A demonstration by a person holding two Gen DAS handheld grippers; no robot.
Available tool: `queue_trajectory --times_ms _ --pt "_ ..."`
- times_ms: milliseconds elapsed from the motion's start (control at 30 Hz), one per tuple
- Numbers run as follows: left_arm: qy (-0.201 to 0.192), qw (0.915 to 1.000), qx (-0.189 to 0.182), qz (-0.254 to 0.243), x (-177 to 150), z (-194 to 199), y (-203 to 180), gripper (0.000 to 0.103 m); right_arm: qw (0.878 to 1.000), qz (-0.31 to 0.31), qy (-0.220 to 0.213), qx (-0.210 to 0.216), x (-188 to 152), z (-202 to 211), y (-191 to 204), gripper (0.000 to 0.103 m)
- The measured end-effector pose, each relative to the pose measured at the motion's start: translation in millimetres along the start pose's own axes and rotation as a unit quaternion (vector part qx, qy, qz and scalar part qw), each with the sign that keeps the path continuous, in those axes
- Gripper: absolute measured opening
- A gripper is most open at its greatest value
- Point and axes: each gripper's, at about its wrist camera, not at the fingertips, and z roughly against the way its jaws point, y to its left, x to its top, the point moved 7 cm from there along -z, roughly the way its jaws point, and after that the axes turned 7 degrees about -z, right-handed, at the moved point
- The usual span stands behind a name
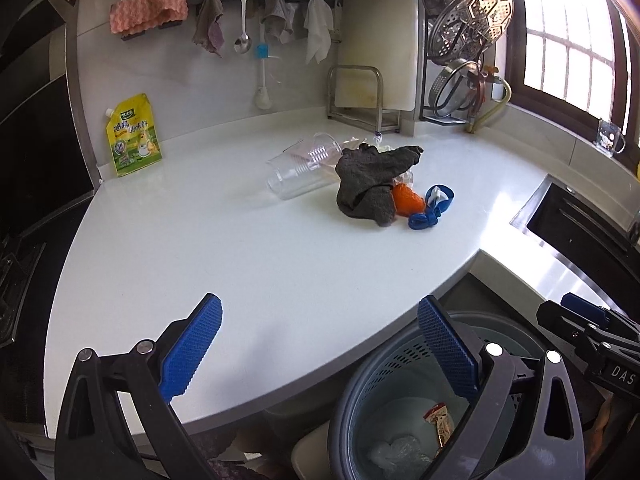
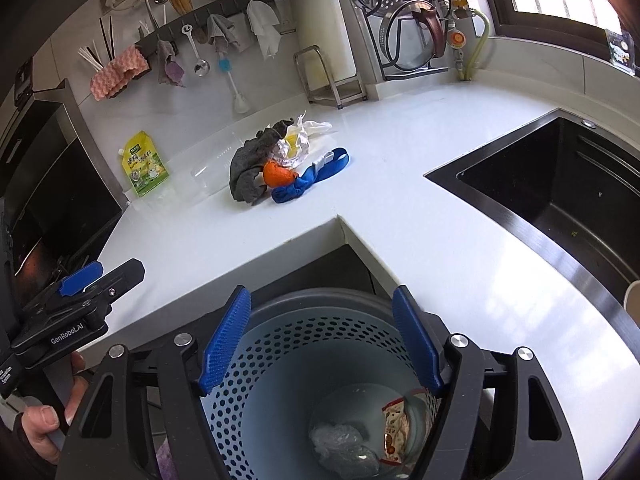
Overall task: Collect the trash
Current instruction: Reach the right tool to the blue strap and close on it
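a white kitchen tabletop (image 1: 240, 264) carries a small heap of trash near its middle, well apart from both claws. the left claw (image 1: 320, 344) stands open with nothing between its blue pads, over the tabletop's front edge. the right claw (image 2: 320, 340) is also open and empty, hanging above a perforated grey bin (image 2: 280, 360) that sits below the tabletop's inner corner. a snack wrapper (image 2: 394, 428) and crumpled clear plastic (image 2: 340, 440) already lie in the bin's bottom.

in the heap, a dark grey rag (image 1: 368, 184) is draped over the rest; it looks soft and limp, best pinched at a raised fold. two clear plastic cups (image 1: 304, 168) lie on their sides, touching the rag; they look light, thin and slick, likely to crush or roll, so taking one by the rim wall seems safest. an orange peel piece (image 1: 406, 200) sits just beside the rag, small and probably firm enough to pinch across. a blue strap (image 1: 430, 210) lies touching it, floppy, easiest caught at its bunched end. crumpled white wrapping (image 2: 298, 140) behind the rag looks feather-light and compressible.
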Motion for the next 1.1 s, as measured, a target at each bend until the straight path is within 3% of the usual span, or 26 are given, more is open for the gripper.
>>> queue_trajectory --times_ms 500,1100 --pt "0.01 0.9994 0.004 0.032 26 -44 22 0.096 1.0 0.009 0.009 -0.008 40 -50 5 0.07" --pt "0.02 0.9991 0.021 0.029 53 -89 28 0.096 0.999 0.021 0.027 -0.023 86 -117 23 0.07"
